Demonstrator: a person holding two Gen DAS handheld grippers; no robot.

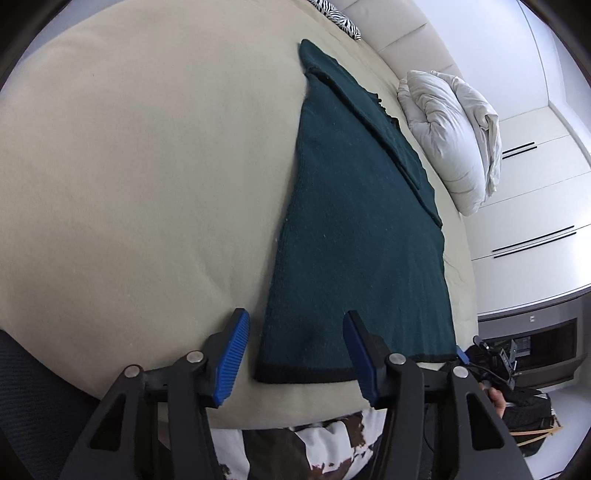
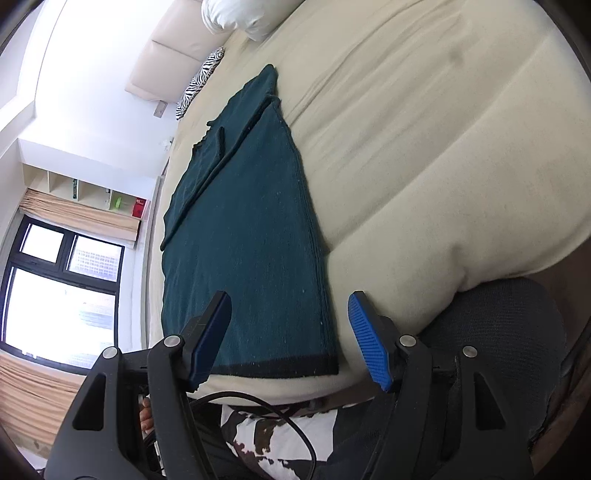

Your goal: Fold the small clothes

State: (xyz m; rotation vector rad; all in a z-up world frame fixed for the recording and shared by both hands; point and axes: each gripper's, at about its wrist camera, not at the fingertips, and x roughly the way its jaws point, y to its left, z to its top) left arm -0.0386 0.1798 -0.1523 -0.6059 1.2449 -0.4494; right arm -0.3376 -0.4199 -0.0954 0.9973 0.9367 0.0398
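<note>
A dark green knitted garment [image 1: 354,229] lies flat on the cream bed cover [image 1: 147,166], folded lengthwise, with a sleeve laid along its far side. Its black-edged hem [image 1: 306,374] is nearest me. My left gripper [image 1: 295,315] hovers open over the hem's left corner, one blue pad [image 1: 231,362] off the cloth and the other above it. In the right wrist view the same garment [image 2: 240,240] runs away from me. My right gripper [image 2: 289,295] stands open over the hem's right corner [image 2: 328,365]. Neither gripper holds anything.
A white pillow [image 1: 454,136] and a zebra-print cushion [image 1: 340,18] lie by the padded headboard [image 2: 173,48]. White wardrobe doors [image 1: 535,184] stand on one side of the bed, a window [image 2: 62,288] on the other. A person's brown-and-white patterned clothing [image 1: 332,443] is at the near bed edge.
</note>
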